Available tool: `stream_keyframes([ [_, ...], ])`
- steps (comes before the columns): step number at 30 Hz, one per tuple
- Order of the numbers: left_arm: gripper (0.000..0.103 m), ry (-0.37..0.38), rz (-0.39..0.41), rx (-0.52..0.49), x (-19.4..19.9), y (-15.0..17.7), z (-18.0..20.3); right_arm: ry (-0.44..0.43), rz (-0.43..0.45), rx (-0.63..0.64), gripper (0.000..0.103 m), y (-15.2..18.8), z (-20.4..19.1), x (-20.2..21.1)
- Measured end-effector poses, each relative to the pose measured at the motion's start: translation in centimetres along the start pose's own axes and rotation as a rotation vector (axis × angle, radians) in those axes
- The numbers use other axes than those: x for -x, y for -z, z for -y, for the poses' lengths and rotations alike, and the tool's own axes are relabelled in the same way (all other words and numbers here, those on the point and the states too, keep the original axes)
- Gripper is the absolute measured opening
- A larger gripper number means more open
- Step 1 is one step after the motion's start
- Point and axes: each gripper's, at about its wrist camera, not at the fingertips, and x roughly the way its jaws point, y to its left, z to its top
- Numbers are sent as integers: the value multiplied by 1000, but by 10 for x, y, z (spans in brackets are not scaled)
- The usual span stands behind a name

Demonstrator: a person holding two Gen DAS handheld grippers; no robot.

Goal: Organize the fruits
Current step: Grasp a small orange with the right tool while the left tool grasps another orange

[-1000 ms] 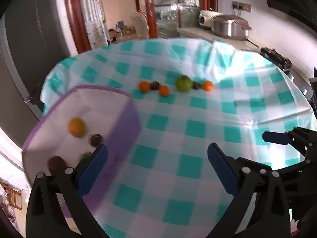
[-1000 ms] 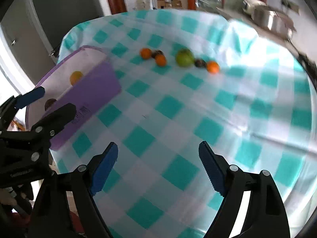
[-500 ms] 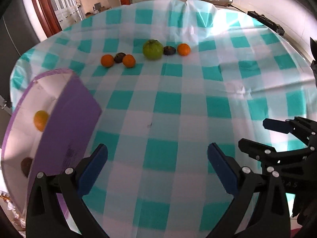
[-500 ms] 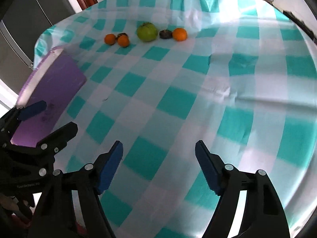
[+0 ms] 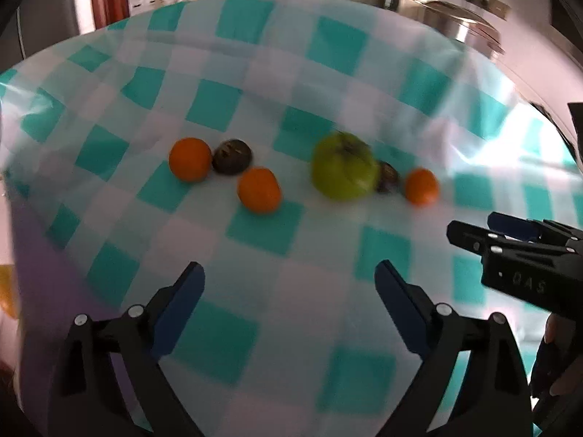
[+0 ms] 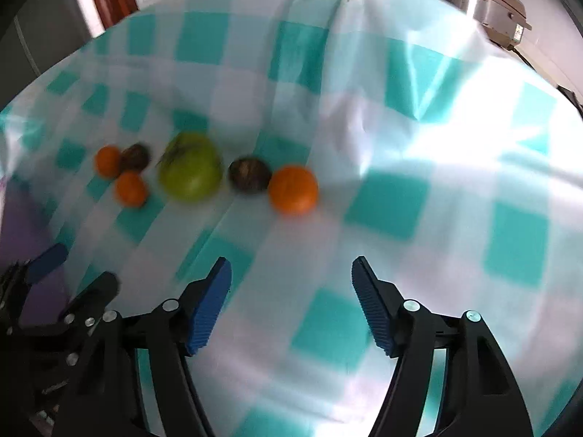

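— While both hover over the checked bench (image 5: 255,229), how do they stand?
— The left gripper (image 5: 288,287) gapes wide, empty; the right gripper (image 6: 291,284) likewise.
— And the fruit?
— Ahead at twelve o'clock in a loose row: three oranges (image 5: 258,190), two dark fruits (image 5: 232,156), a green fruit (image 5: 344,171).
— Anything at nine o'clock?
— The purple box (image 5: 43,255), near the left gripper.

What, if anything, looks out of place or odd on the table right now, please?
Nothing looks spilled or damaged. Six fruits lie loose in a rough row on the checked tablecloth: three oranges, a green fruit and two dark ones. The cloth is creased toward the far side.
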Motion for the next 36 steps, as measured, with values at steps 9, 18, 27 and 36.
stream_keyframes([
  [9, 94, -20, 22, 105, -48, -32, -28, 17, -16, -4, 61, -33, 4, -50],
  [18, 85, -36, 18, 96, -80, -54, -32, 42, 22, 26, 56, -40, 2, -66],
  [27, 72, -83, 31, 54, -98, -64, -34, 27, 49, 32, 52, -35, 10, -68],
  [36, 40, -50, 47, 13, -93, -60, -28, -27, 41, 16, 41, -20, 11, -64],
])
